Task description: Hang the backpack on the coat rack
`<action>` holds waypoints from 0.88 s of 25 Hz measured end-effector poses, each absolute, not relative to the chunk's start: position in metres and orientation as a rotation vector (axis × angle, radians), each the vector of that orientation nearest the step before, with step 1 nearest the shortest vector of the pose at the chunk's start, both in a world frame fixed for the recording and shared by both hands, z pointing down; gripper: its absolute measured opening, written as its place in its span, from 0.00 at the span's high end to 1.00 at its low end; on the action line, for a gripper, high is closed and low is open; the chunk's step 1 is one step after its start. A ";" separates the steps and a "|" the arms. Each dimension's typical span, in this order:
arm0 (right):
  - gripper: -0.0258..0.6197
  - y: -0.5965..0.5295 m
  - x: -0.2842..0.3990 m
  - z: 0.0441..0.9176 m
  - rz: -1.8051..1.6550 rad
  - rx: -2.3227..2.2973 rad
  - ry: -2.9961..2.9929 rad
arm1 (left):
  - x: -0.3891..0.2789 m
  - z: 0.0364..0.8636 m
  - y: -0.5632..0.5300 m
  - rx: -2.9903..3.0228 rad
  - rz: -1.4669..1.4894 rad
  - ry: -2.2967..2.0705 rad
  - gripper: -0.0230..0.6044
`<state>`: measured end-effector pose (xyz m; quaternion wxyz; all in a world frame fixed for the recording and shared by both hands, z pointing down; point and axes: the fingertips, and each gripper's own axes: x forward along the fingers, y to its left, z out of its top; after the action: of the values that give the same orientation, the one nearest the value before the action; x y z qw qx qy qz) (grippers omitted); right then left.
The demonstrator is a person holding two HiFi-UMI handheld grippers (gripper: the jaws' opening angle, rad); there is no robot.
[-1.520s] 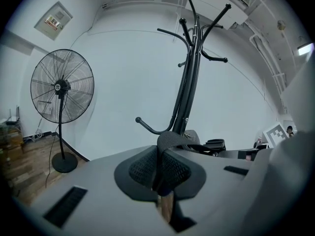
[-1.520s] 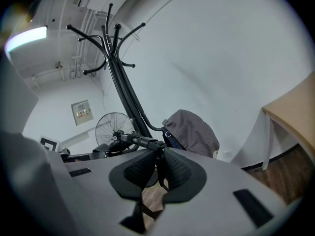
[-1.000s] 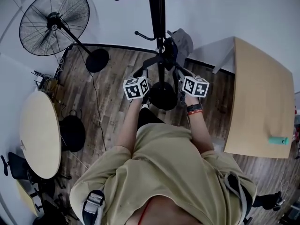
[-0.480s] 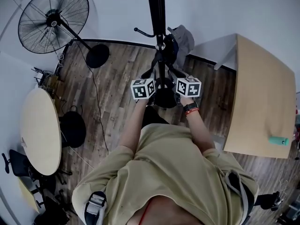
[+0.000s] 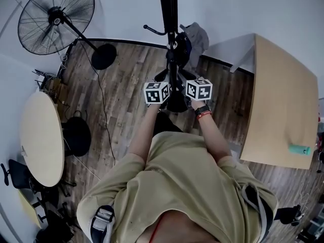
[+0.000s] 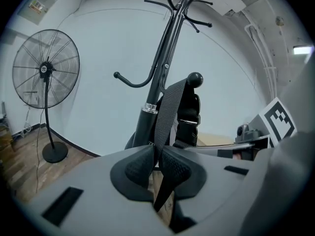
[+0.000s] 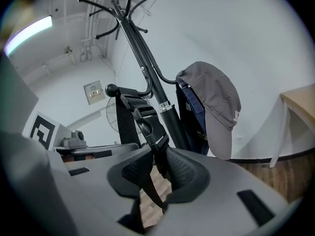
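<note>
Both marker cubes sit closer together than a second ago, drawn in toward the pole of the coat rack (image 5: 169, 14) and slightly lower.

We have the left gripper (image 6: 157, 162) pinched tight on a flat black shoulder strap (image 6: 170, 107). The webbing runs up from between the pads to a hook (image 6: 194, 78) with a ball tip on the rack, and a short tail of it hangs below the jaws. Our right gripper (image 7: 156, 168) is easing its jaws apart around a buckled strap (image 7: 147, 127). The strap and its plastic clip stand between the pads, with a gap on the left side, so nothing is clamped there. That strap also climbs to a ball-tipped hook.

We see the backpack (image 5: 181, 48) as a dark bulk hanging against the pole, off the floor. It hangs just beside a grey cap (image 7: 216, 102) on a neighbouring hook. Whether the backpack's full weight rests on the hook, we cannot tell.

From the head view, we stand right in front of the rack with both forearms reaching toward it. A standing fan (image 5: 55, 19) is well off to our left, a round table (image 5: 43, 140) nearer on that side. A wooden table (image 5: 281, 100) at our right carries a small teal object (image 5: 299, 149).
</note>
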<state>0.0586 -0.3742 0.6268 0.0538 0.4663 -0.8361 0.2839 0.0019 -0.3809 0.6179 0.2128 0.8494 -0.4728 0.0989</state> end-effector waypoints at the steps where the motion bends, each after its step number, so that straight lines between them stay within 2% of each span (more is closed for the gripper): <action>1: 0.81 -0.375 0.058 0.627 0.861 1.413 -2.539 | 0.002 0.618 -0.381 2.364 0.282 -1.315 0.92; 4: 0.78 -0.375 0.055 0.626 0.858 1.396 -2.542 | -0.001 0.617 -0.382 2.372 0.288 -1.327 0.90; 8: 0.74 -0.372 0.055 0.625 0.835 1.402 -2.538 | -0.001 0.619 -0.376 2.390 0.297 -1.306 0.77; 22: 0.74 -0.347 0.093 0.588 0.675 1.556 -2.523 | -0.020 0.572 -0.349 2.479 0.231 -1.410 0.75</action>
<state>0.0926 -0.3470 0.5883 0.0510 0.5112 -0.8288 0.2216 -0.0195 -0.3489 0.5719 0.1395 0.8579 -0.4879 0.0800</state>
